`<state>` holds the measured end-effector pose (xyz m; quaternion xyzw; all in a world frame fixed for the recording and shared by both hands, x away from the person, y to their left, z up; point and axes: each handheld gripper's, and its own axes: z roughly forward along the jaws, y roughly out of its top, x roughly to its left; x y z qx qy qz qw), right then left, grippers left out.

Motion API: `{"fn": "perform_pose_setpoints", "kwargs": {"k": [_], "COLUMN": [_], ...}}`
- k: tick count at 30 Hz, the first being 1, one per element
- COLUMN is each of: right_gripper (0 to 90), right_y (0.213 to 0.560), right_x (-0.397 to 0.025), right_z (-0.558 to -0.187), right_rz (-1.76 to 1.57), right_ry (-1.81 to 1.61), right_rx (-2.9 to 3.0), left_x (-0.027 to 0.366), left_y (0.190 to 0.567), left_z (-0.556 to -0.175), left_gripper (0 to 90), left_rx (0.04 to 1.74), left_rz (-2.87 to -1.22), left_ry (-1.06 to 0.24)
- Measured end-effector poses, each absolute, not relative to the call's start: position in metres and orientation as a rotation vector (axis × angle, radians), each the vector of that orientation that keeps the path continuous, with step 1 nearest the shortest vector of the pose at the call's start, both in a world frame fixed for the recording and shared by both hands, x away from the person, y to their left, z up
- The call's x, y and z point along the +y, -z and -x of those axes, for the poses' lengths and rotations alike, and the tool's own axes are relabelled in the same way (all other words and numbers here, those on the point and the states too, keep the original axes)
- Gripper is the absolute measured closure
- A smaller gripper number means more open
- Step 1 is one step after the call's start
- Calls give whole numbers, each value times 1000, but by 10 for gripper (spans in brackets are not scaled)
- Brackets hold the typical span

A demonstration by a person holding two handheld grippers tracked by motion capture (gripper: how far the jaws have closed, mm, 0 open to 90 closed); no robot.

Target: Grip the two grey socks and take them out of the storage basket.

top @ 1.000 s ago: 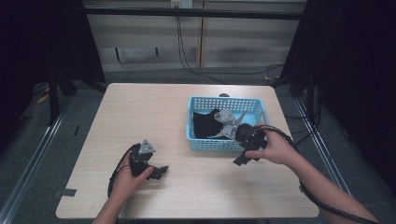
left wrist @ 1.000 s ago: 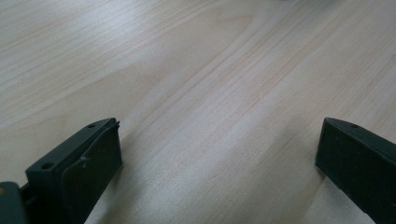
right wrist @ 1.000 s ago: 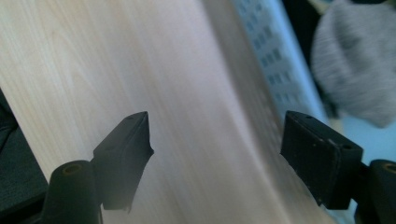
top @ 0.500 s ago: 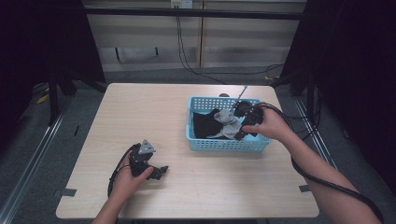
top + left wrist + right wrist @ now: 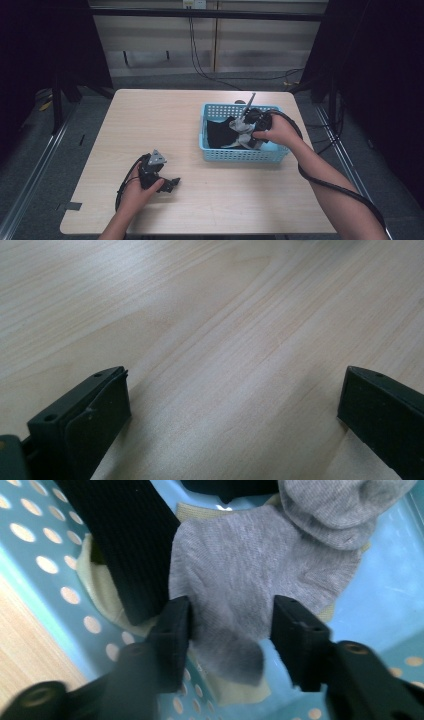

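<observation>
A light blue perforated basket (image 5: pixel 240 154) sits on the right half of the wooden table (image 5: pixel 150 120) and holds socks. My right gripper (image 5: pixel 254 138) reaches down into it. In the right gripper view its jaws (image 5: pixel 231 625) stand partly apart on either side of a grey sock (image 5: pixel 250 565), which lies over a cream cloth (image 5: pixel 97 587) beside a black ribbed sock (image 5: pixel 125 540). My left gripper (image 5: pixel 172 184) rests low over the table's front left. Its jaws (image 5: pixel 235 405) are wide open over bare wood.
Black fabric (image 5: pixel 220 132) fills the basket's left side. A thin grey rod (image 5: pixel 247 102) sticks up at the basket's far rim. Cables trail from both grippers. Dark floor and metal rails surround the table.
My right hand moved from the basket's near right corner up over the rim, then down into the basket onto the grey sock. The left gripper has stayed put.
</observation>
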<state>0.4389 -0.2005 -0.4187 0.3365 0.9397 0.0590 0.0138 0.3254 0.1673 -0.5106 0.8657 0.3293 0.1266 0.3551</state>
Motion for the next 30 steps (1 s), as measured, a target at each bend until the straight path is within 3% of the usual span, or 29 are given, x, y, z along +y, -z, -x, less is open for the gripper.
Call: {"fn": "perform_pose_setpoints", "kwargs": {"k": [3,7,9,30], "right_gripper": [605,781,804,837], "right_y": [420,418,415,368], "right_x": [-201,-205,-207,-220], "right_z": [-441,-444,-444,-436], "right_rz": [-1049,-1085,-1091,-1068], "right_ry": [-171,-169,-192,-238], "right_rx": [2944,2961,2961,2961], "left_x": [167,167,167,167], "left_y": [511,511,511,510], "left_z": [-325,-325,-325,-326], "left_gripper": [0,0,0,0], "left_rx": [851,851,850,849], "left_rz": [-2237,-2237,-2237,-2242], "left_ry": [-326,-328,-327,-326]}}
